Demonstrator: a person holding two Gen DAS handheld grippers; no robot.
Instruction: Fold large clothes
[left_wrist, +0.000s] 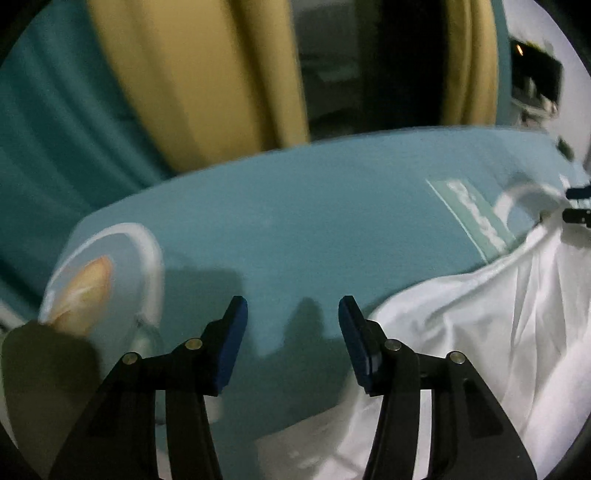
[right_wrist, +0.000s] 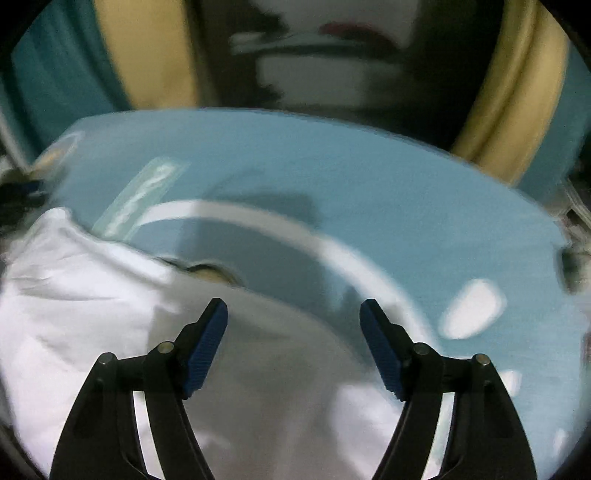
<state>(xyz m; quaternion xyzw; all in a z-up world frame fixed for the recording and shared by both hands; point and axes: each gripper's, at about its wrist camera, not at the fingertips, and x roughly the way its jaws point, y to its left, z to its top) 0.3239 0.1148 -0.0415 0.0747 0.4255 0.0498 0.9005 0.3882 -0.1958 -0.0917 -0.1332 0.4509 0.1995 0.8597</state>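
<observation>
A large white garment (left_wrist: 480, 325) lies crumpled on a light blue bed sheet (left_wrist: 295, 214), at the right of the left wrist view. My left gripper (left_wrist: 292, 314) is open and empty above the sheet, just left of the garment's edge. In the right wrist view the white garment (right_wrist: 110, 302) fills the lower left, with a dark collar edge (right_wrist: 207, 267) showing. My right gripper (right_wrist: 293, 314) is open and empty, hovering over the garment. The other gripper's tips (left_wrist: 578, 206) show at the far right of the left wrist view. Both views are blurred.
The sheet carries a printed white ring (right_wrist: 332, 251) and a pale label strip (right_wrist: 144, 195). Yellow and teal curtains (left_wrist: 177, 74) hang beyond the bed's far edge. A round print with an orange shape (left_wrist: 96, 280) lies at the left.
</observation>
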